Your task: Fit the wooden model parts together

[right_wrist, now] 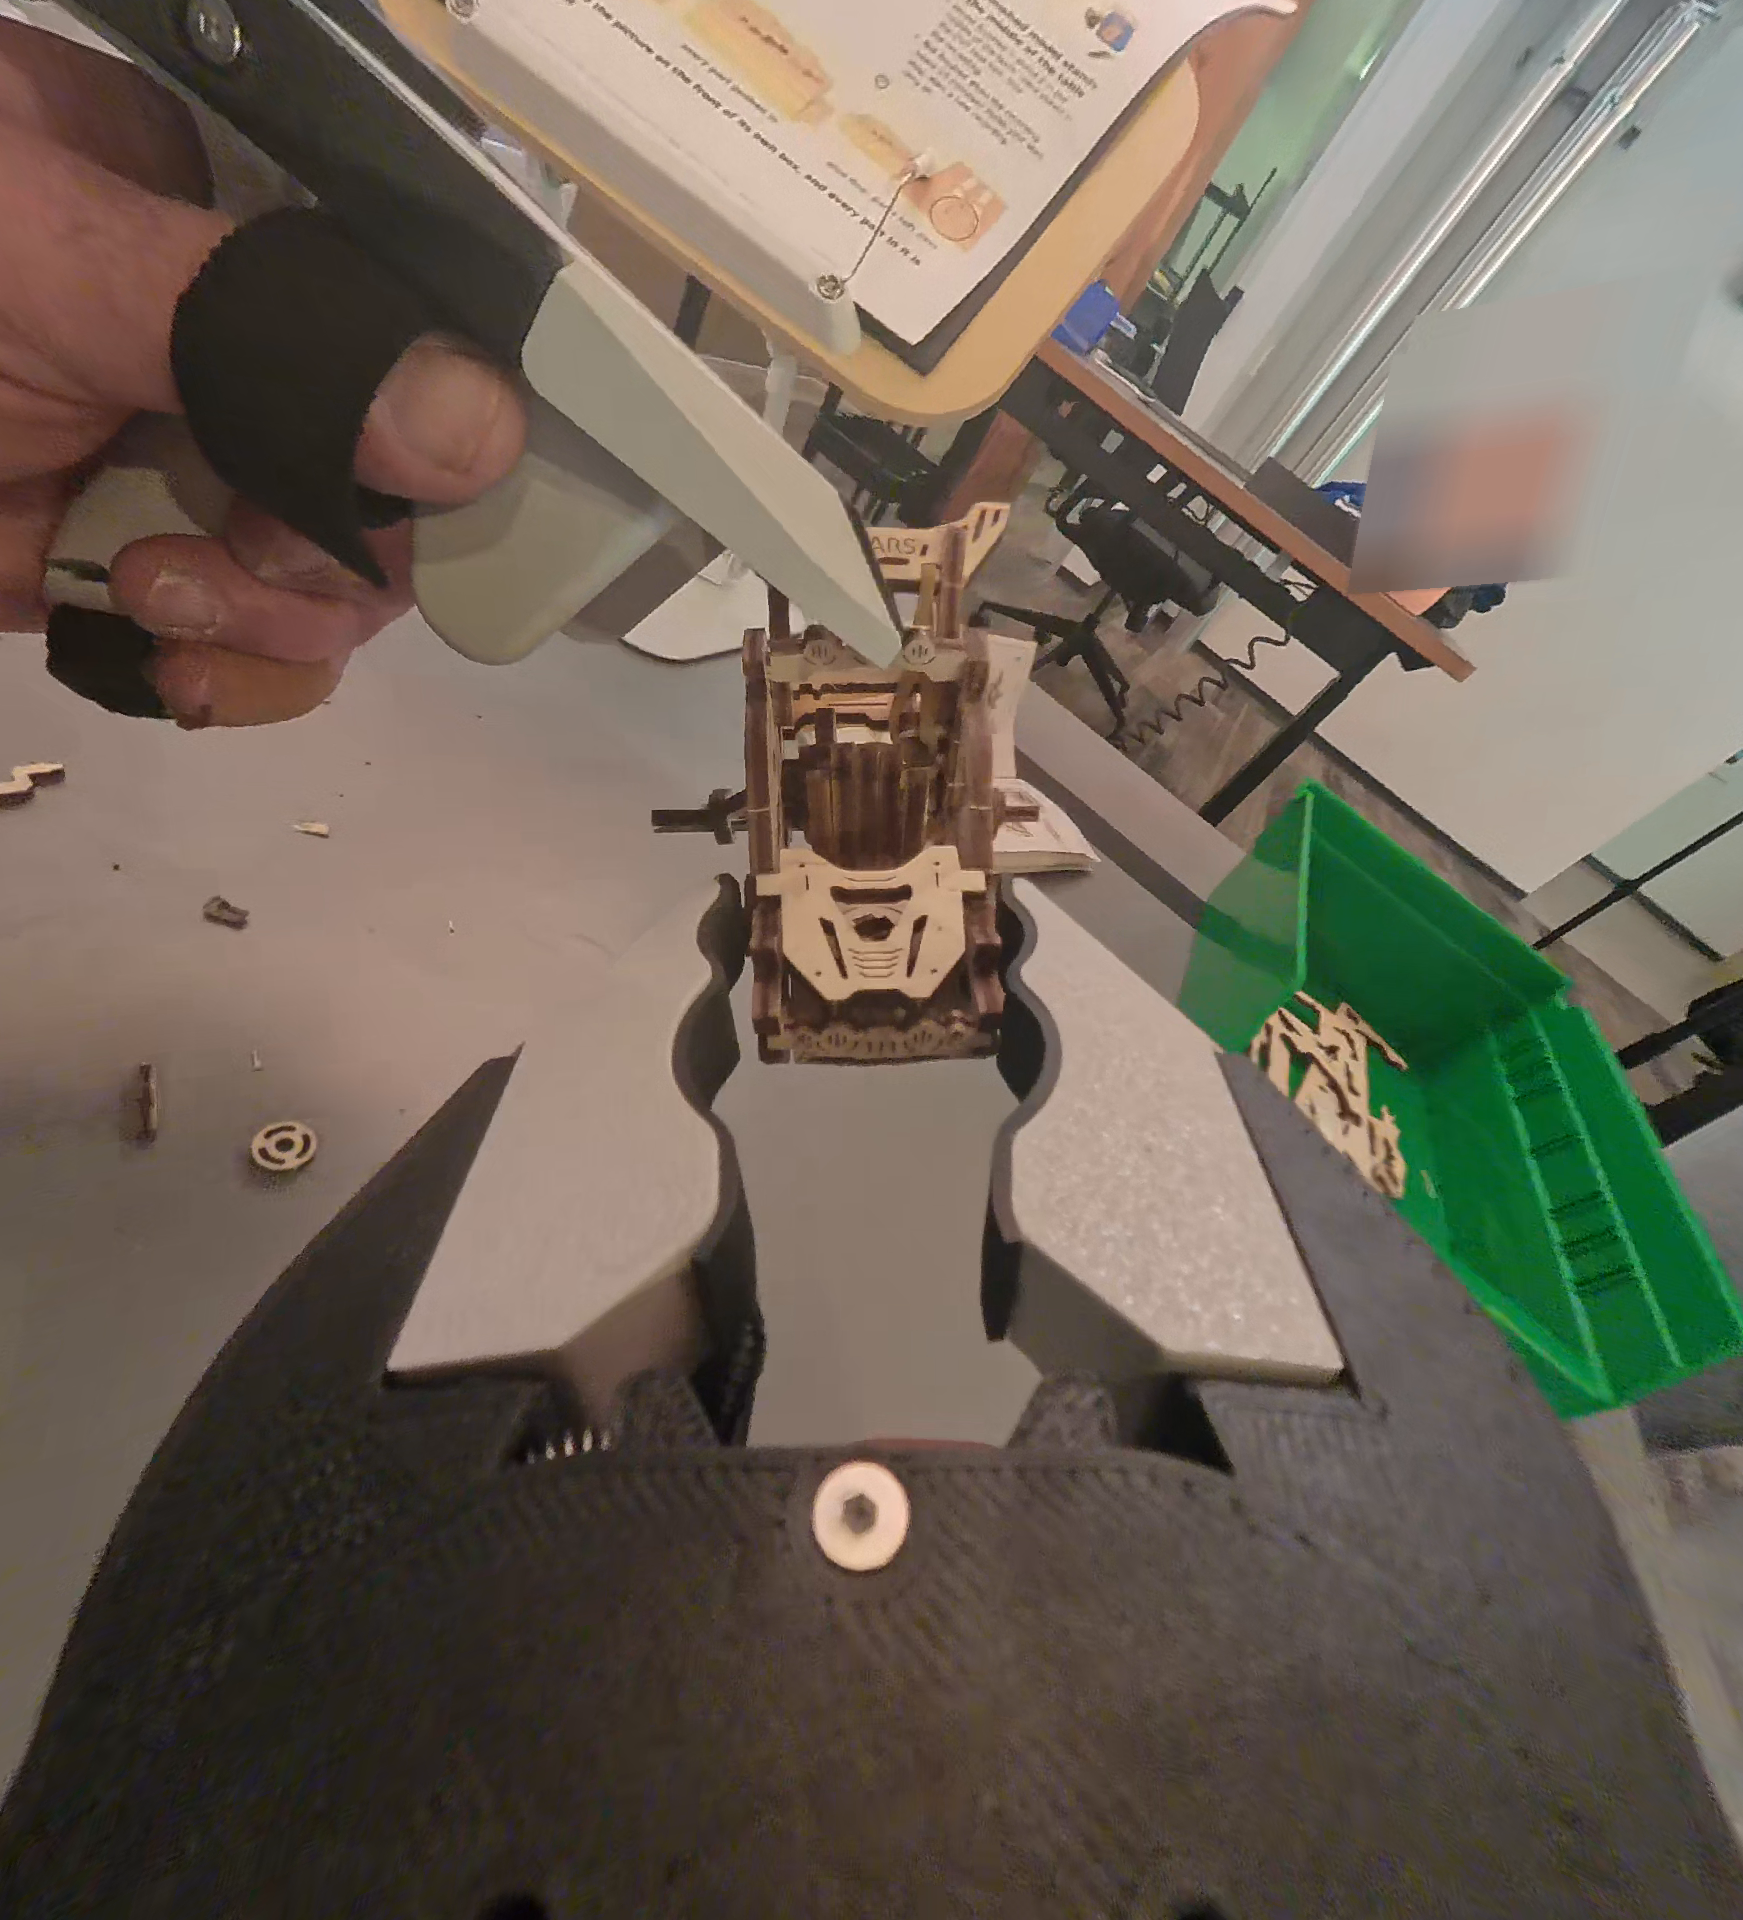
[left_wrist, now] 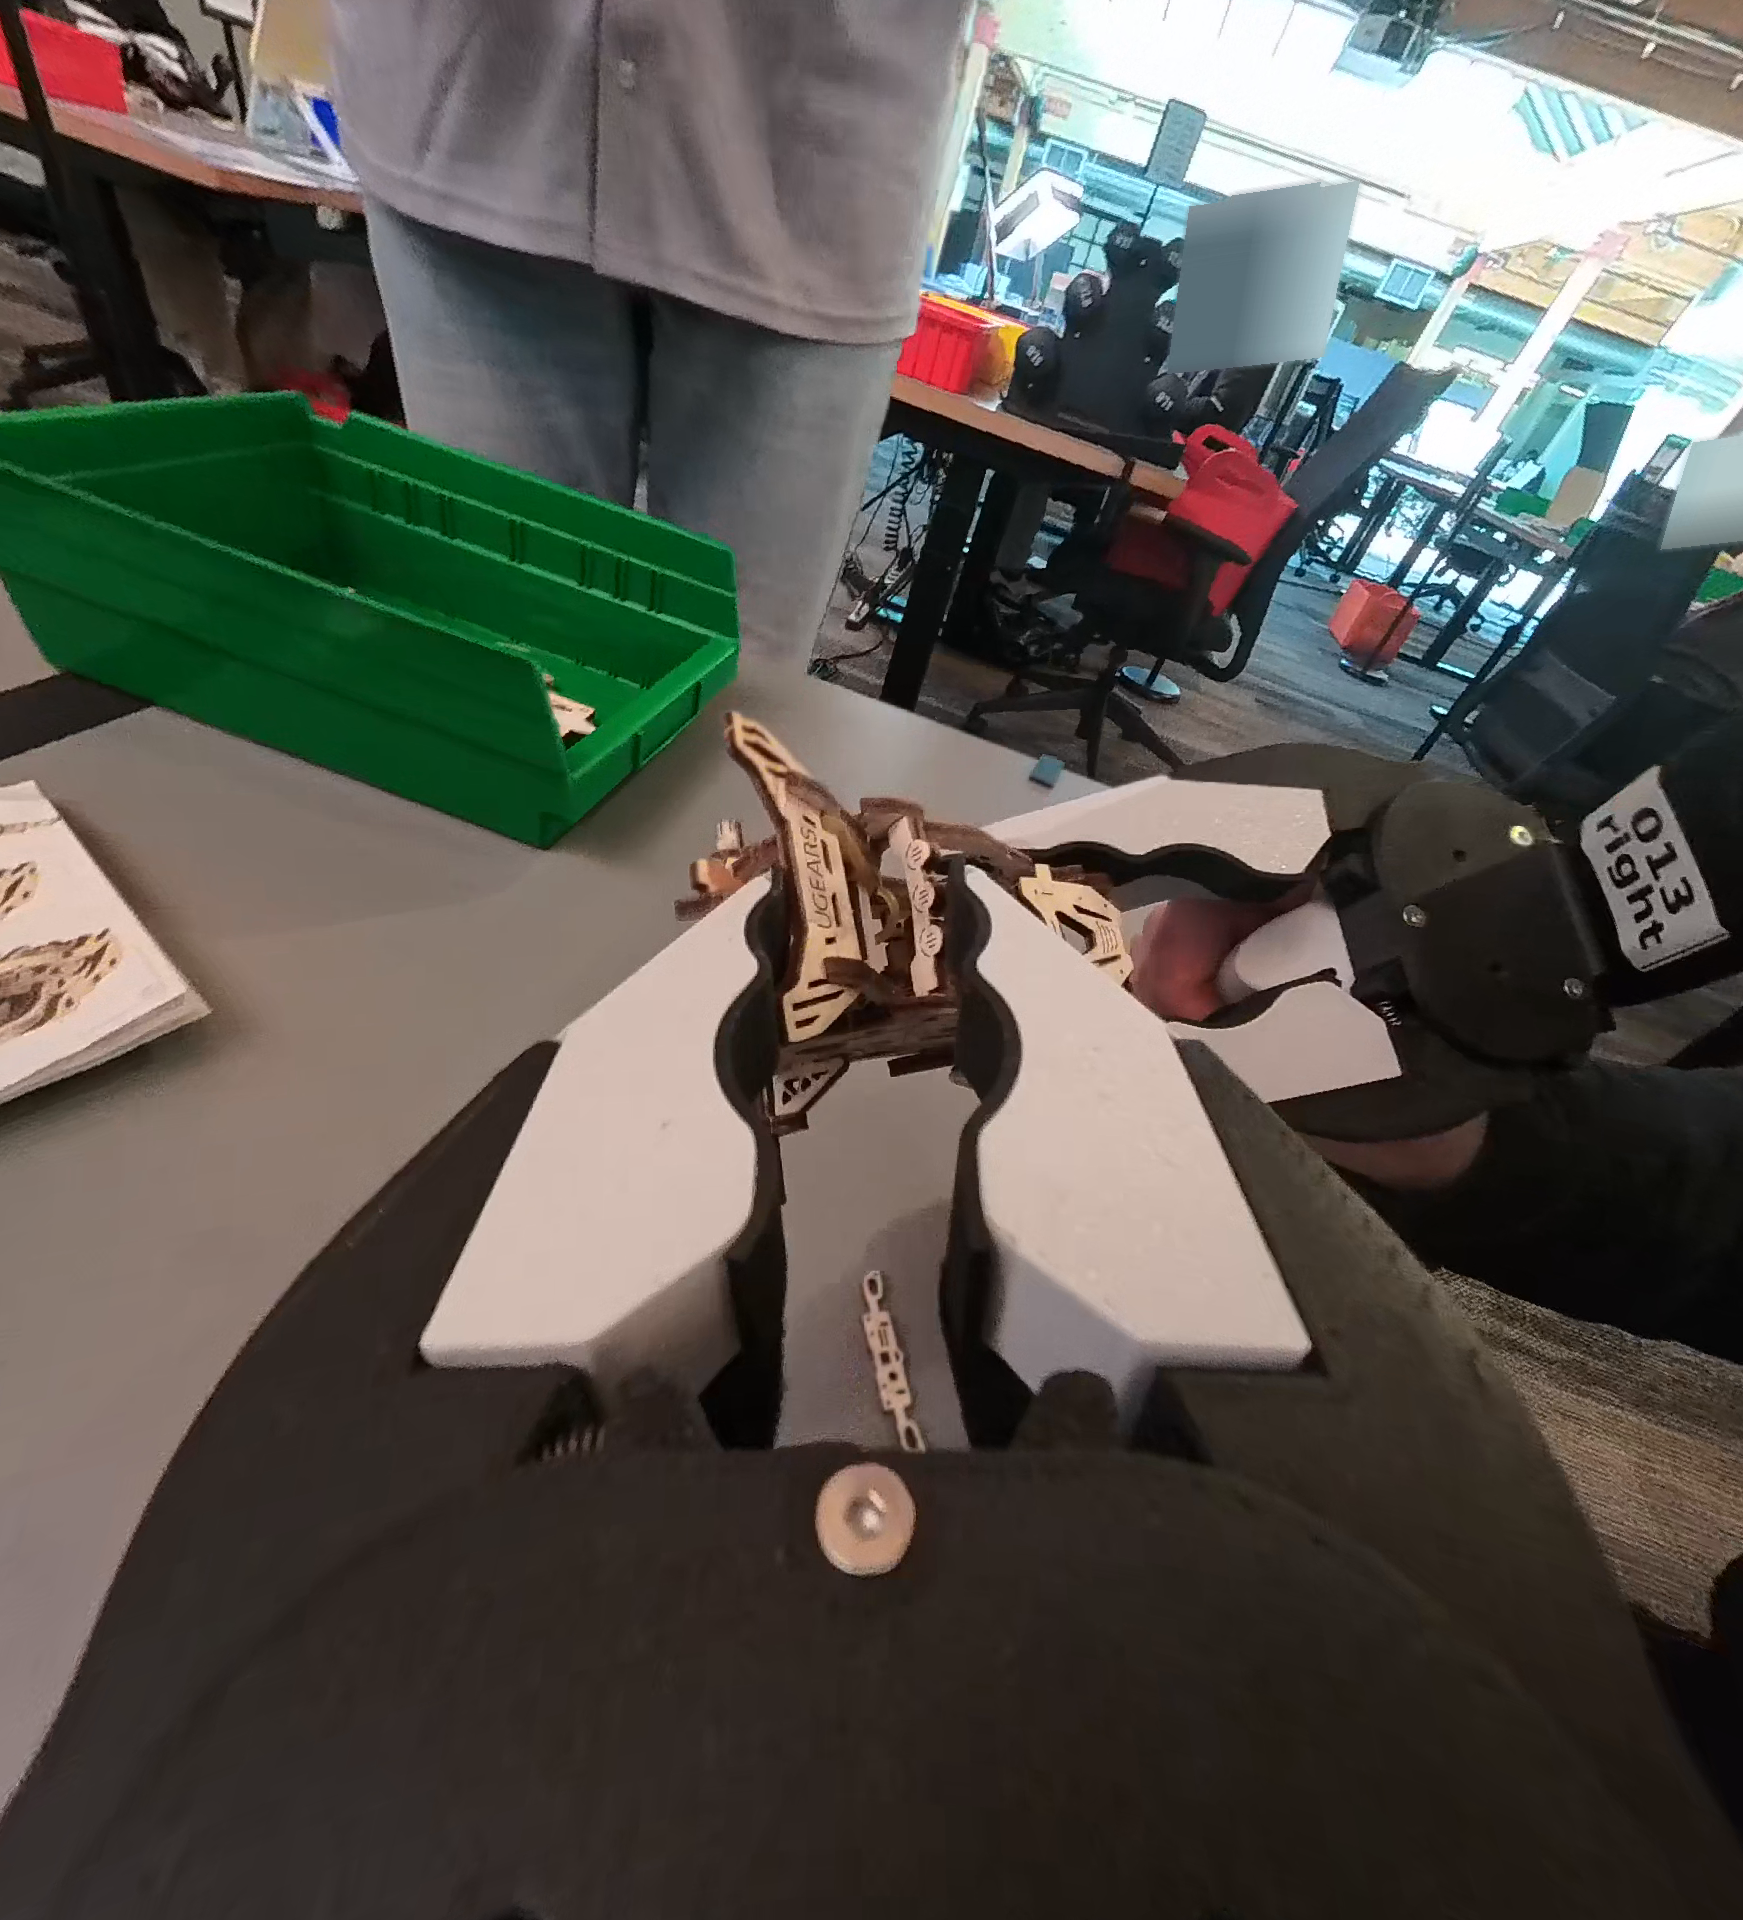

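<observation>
- We hold the wooden model [left_wrist: 862, 935] clamped between the fingertips of the left hand-held gripper [left_wrist: 862, 971], above the tabletop [left_wrist: 327, 1091], probably to keep it steady for fitting.
- The right hand-held gripper [right_wrist: 872, 997] is also closed on the model, on its lower end, so both grip it from different sides.
- A small loose wooden strip [left_wrist: 891, 1361] lies on the tabletop on our side of the model.
- Beyond the model stands the green bin [left_wrist: 347, 592] with spare parts.
</observation>
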A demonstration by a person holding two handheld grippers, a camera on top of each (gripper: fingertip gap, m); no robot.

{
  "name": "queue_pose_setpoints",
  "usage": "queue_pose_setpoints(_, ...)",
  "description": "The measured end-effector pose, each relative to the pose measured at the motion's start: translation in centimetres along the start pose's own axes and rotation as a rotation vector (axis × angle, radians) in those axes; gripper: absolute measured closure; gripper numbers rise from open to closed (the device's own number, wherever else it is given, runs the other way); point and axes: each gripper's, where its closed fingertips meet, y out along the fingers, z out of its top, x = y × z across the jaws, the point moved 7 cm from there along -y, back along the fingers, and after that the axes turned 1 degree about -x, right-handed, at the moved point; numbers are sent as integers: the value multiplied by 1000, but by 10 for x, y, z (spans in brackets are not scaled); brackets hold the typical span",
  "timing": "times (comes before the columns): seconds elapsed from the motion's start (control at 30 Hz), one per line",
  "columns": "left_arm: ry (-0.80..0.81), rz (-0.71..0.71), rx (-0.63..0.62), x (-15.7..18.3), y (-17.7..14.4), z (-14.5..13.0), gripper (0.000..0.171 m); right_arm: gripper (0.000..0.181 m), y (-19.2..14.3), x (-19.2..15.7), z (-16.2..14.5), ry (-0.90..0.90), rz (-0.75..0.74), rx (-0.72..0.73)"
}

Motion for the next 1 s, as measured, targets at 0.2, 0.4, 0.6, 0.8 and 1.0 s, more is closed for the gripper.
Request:
queue_pose_setpoints(0.2, -38, 52, -31, -25, -2, -10, 146, 132, 19, -4, -13, 63, 48, -3)
queue_pose_setpoints(0.4, -61, 74, -40, -48, -10, -12, 147, 121, 24, -7, -20, 105, 78, -5)
queue_pose_setpoints(0.6, -15, 90, -110, -73, -24, -15, 164, 123, 20, -2, -38, 143, 76, -20)
queue_pose_setpoints(0.8, 74, 119, -288, -96, -24, -33, 171, 125, 18, 0, -53, 180, 84, -46)
queue_pose_setpoints(1.0, 17, 31, -317, -105, -24, -44, 170, 129, 18, -5, -59, 190, 110, -52)
